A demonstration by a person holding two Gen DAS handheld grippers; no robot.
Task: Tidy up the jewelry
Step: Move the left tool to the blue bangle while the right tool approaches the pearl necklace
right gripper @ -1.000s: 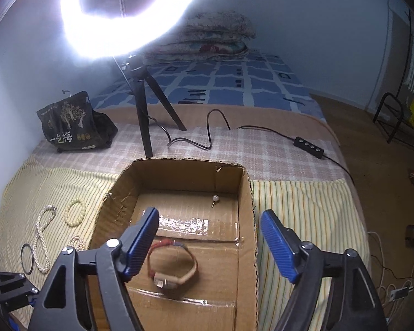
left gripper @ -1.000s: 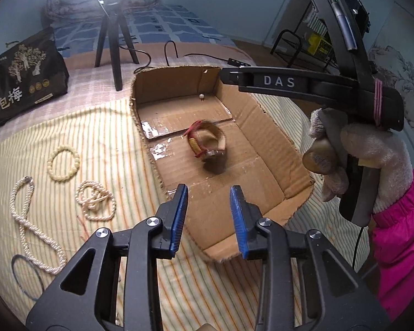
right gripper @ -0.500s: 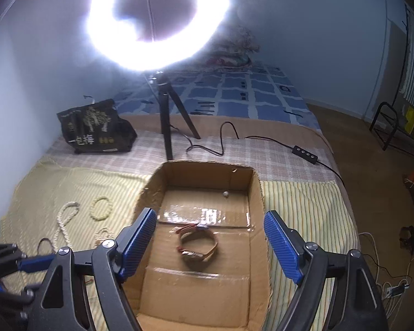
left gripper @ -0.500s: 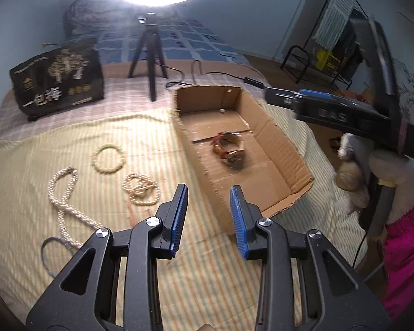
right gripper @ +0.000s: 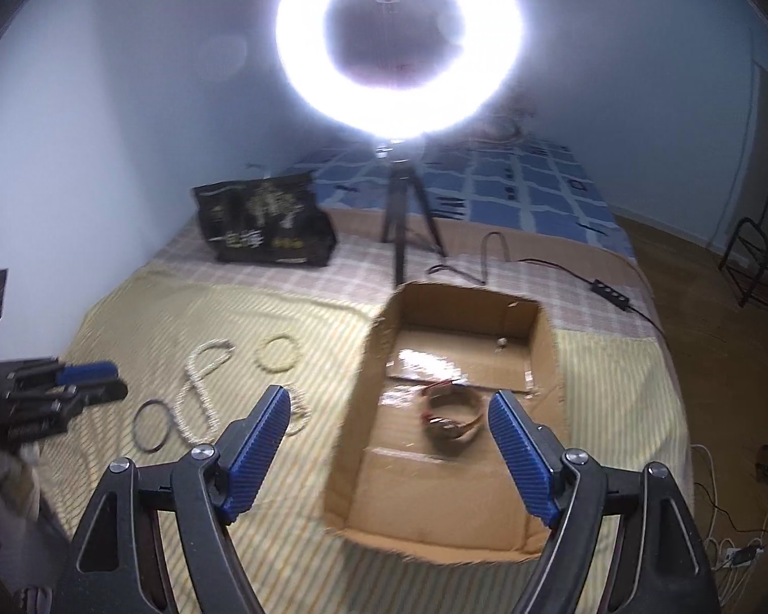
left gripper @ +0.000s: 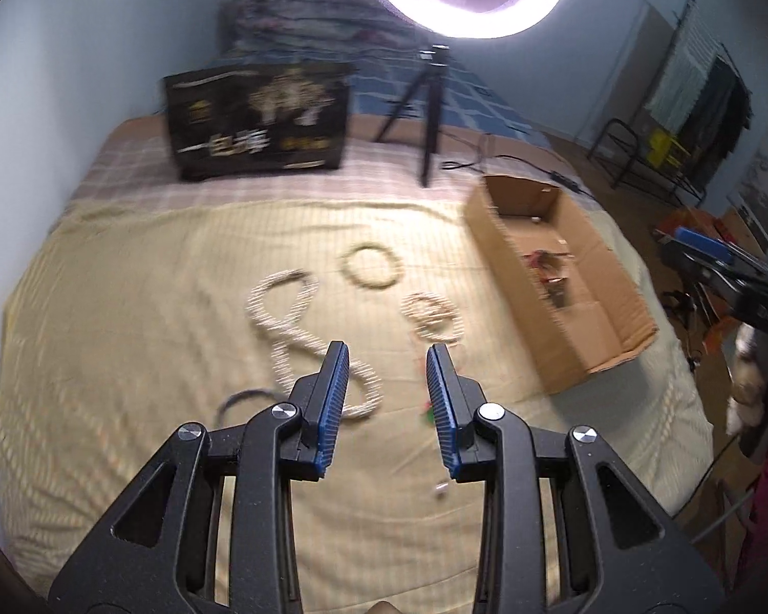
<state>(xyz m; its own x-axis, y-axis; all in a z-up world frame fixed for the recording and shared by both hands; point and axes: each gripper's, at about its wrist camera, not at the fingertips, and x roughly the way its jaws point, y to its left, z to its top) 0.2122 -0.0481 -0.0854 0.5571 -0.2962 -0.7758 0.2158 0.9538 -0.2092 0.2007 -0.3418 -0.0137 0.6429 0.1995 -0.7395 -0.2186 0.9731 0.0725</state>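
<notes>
A cardboard box [left gripper: 583,307] [right gripper: 363,389] lies on the striped bed cover, holding a brown watch [right gripper: 450,417] [left gripper: 550,276] and a small pearl earring [right gripper: 500,342]. Left of the box lie a long pearl necklace [left gripper: 281,327] [right gripper: 199,384], a beaded bracelet [left gripper: 371,268] [right gripper: 279,353], a coiled pearl bracelet [left gripper: 432,313] and a dark hoop [left gripper: 235,401] [right gripper: 151,427]. My left gripper [left gripper: 386,389] is open and empty above the cover near the necklace. My right gripper [right gripper: 384,453] is wide open and empty above the box's near end.
A ring light on a tripod [left gripper: 425,117] [right gripper: 399,235] stands behind the box, with a cable and switch [right gripper: 609,289]. A black printed bag [left gripper: 258,120] [right gripper: 266,225] sits at the back left. A small red-green item [left gripper: 427,412] lies by my left fingertip.
My left gripper has swung left, away from the box and toward the loose jewelry. My right gripper has pulled back and risen, staying wide open.
</notes>
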